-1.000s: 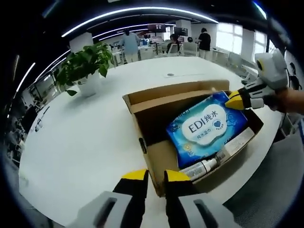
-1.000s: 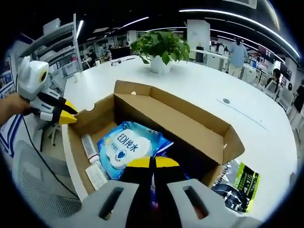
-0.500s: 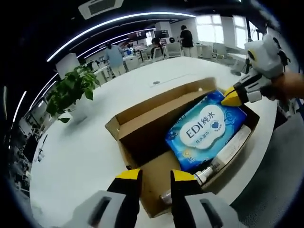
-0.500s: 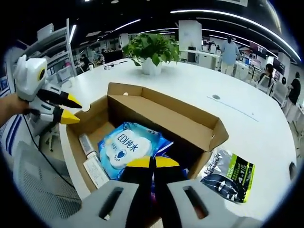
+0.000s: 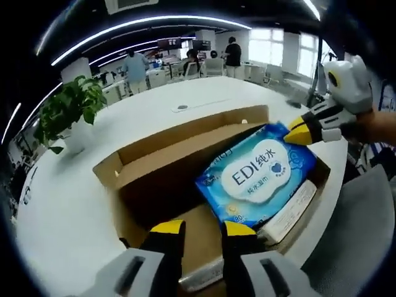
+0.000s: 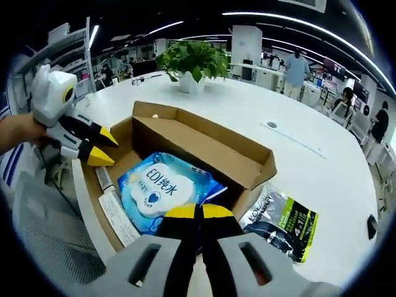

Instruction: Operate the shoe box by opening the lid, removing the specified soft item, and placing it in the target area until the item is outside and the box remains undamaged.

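Note:
The open cardboard shoe box [image 5: 162, 156] [image 6: 205, 146] lies on a white table. A blue soft pack of wet wipes [image 5: 255, 176] [image 6: 159, 189] rests inside, tilted up at one end. My right gripper [image 6: 198, 214] is shut on the pack's near edge; in the left gripper view it [image 5: 292, 132] pinches the pack's far corner. My left gripper [image 5: 202, 230] [image 6: 103, 148] is open, hovering over the box's other end, with nothing between its jaws.
A white flat carton [image 6: 117, 218] [image 5: 291, 211] and a small tube [image 6: 104, 178] lie in the box beside the pack. A dark green packet [image 6: 281, 219] sits on the table [image 6: 322, 161] against the box. A potted plant [image 6: 192, 60] stands behind; grey chair [image 5: 362, 238] at the edge.
My left gripper has moved in over the box's end and its jaws have spread. The right gripper stays shut on the pack, whose held end has risen slightly.

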Demonstrator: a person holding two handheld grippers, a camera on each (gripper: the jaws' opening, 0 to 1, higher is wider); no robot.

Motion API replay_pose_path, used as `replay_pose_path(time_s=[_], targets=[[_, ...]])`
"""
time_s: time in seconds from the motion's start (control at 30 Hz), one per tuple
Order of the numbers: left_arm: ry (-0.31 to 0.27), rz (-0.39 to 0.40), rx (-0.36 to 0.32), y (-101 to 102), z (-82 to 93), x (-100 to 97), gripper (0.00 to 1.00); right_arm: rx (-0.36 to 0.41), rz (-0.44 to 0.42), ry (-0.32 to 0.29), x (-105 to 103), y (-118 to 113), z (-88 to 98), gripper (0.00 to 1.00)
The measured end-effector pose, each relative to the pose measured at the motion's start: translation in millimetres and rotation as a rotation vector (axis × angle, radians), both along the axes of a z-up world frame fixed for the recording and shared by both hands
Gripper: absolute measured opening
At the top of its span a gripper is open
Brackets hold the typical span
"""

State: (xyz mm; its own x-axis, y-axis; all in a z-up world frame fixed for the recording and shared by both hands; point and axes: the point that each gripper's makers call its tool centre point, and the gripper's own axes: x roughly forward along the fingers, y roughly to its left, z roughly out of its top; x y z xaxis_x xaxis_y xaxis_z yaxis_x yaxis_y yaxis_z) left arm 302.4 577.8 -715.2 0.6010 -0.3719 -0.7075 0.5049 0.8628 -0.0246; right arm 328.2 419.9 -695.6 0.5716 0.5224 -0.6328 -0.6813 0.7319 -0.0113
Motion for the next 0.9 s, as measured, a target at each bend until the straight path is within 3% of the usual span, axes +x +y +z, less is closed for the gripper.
replay_pose_path(time_s=[0.1, 0.27, 0.3, 0.47, 0.57, 0.9], targets=[[0.052, 0.014, -0.071, -10.1, -7.5, 2.0, 0.23, -0.02, 0.011, -0.011, -0.3, -0.9, 0.3, 0.0], [0.091, 0.031, -0.09, -11.8, -20.7, 6.1, 0.2, -0.051, 0.026, -0.03, -0.5, -1.5, 1.1, 0.0], [0.126, 0.055, -0.125, -14.3, -25.7, 4.5, 0.2, -0.054, 0.028, -0.032, -0.7, -1.7, 1.3, 0.0], [0.194, 0.094, -0.209, -21.5, -35.3, 1.5, 0.19, -0.056, 0.028, -0.034, -1.7, -3.0, 1.3, 0.0], [0.228, 0.115, -0.26, -26.3, -37.9, 0.3, 0.13, -0.07, 0.037, -0.046, -3.3, -2.6, 2.3, 0.0], [0.259, 0.174, -0.279, -26.6, -40.4, 2.0, 0.01, -0.055, 0.02, -0.041, -3.7, -1.6, 3.3, 0.0]])
